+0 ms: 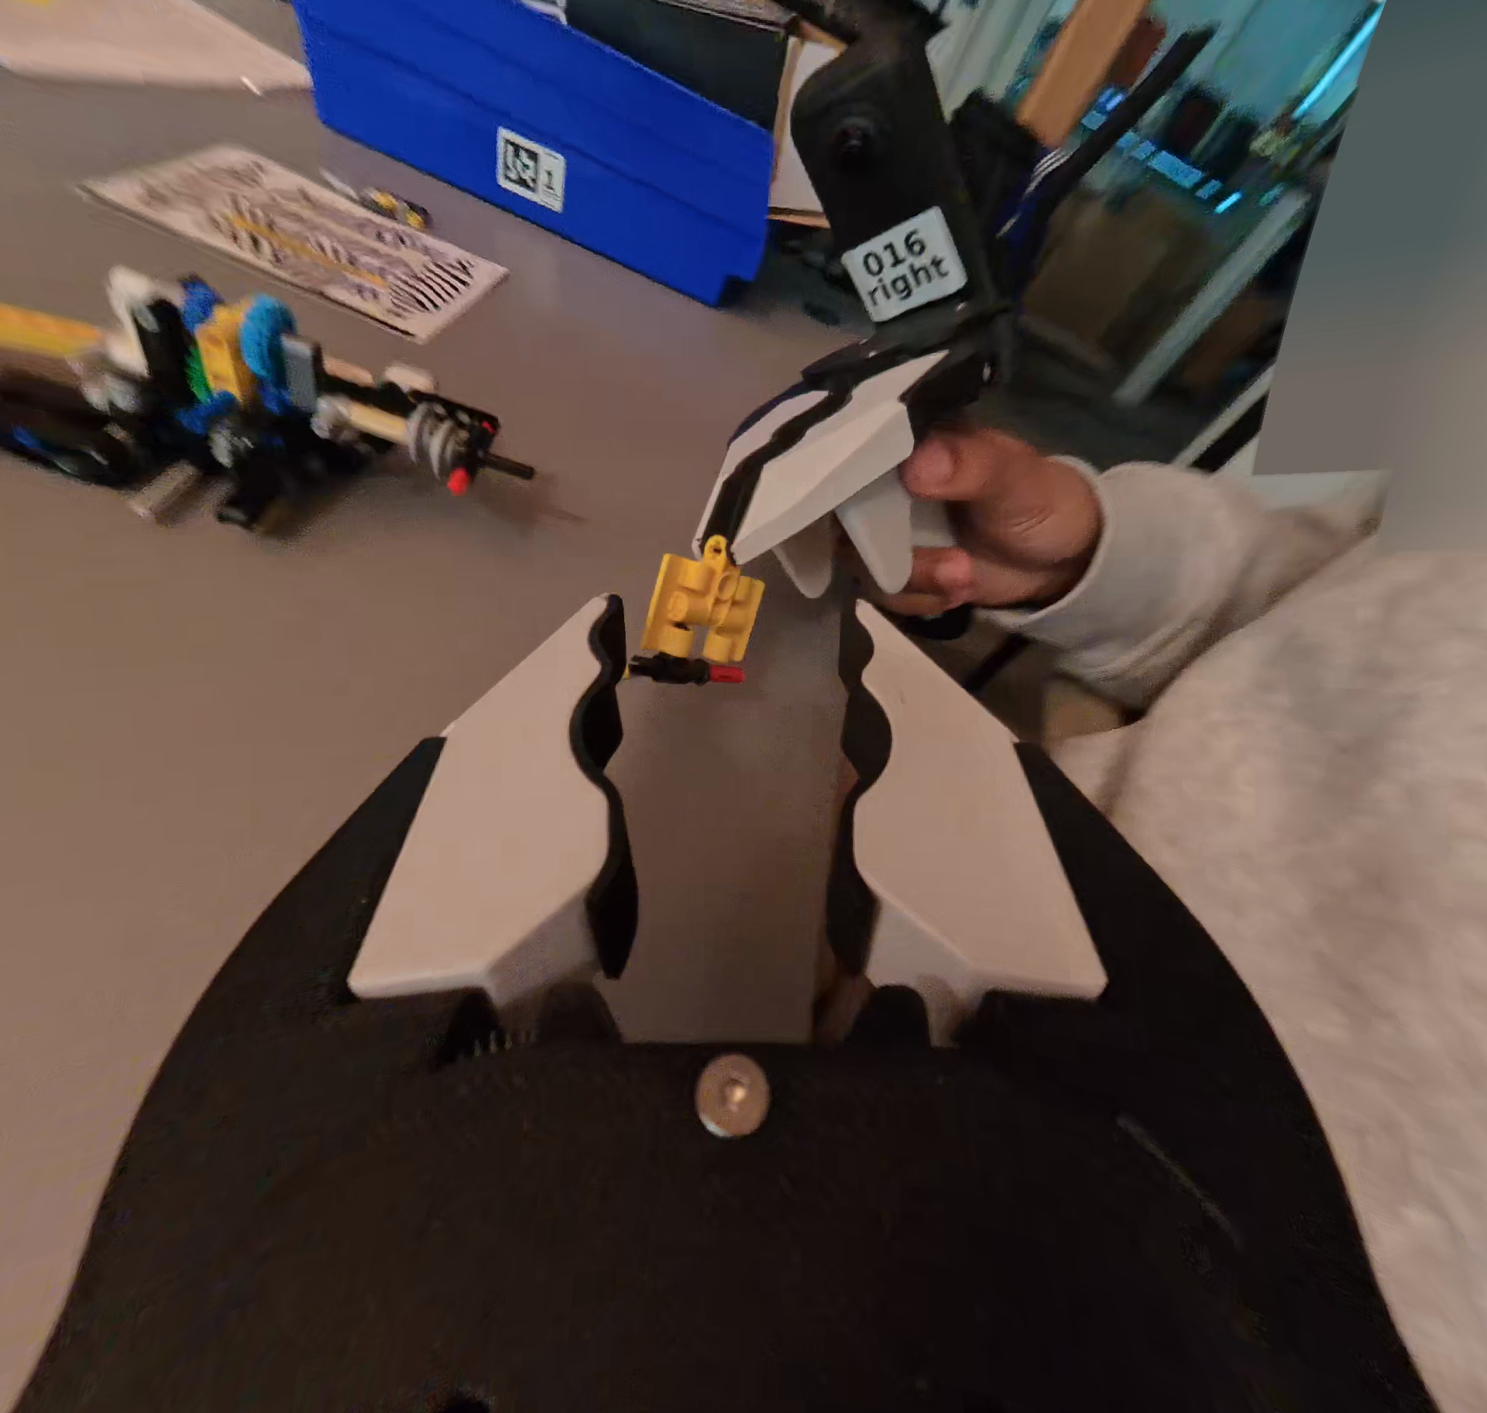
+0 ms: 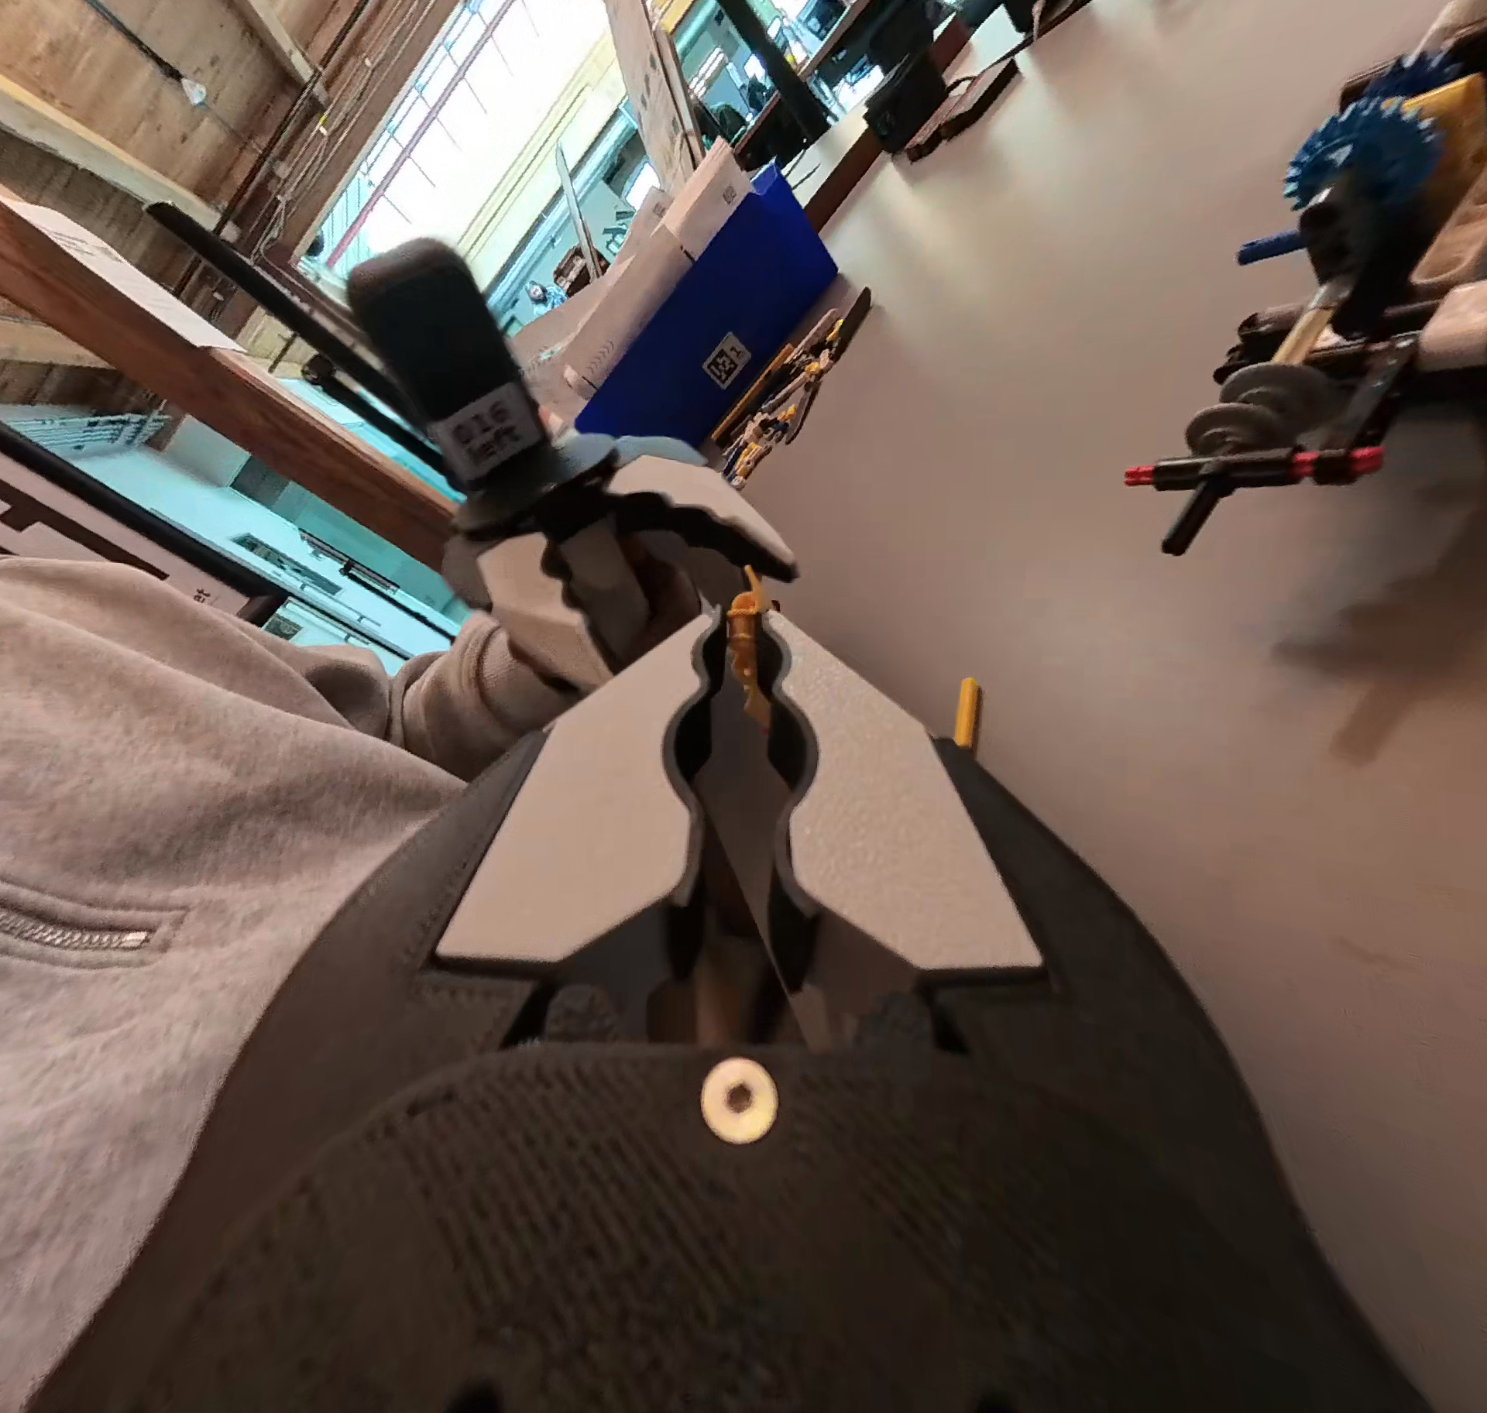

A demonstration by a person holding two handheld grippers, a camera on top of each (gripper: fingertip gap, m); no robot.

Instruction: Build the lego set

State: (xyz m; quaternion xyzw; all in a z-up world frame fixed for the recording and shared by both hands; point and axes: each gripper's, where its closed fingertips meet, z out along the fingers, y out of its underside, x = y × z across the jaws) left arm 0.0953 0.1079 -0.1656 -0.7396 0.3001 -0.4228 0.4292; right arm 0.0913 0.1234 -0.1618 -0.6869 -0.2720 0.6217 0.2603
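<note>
between the spread fingers of the left hand-held gripper point(image 1: 728, 618), nothing held; its tips sit just beside a small yellow piece point(image 1: 702, 610) with a black-and-red pin point(image 1: 684, 670) at its bottom. right hand-held gripper point(image 1: 718, 542) pinches that yellow piece by its top tab, above the grey surface point(image 1: 322, 731). farther left, part-built model point(image 1: 241, 393) lies on the surface: gears and axles are on, this sub-part not yet joined. beyond, instruction sheet point(image 1: 298, 236), then blue bin point(image 1: 523, 111). judging by loose parts, much remains.
</note>
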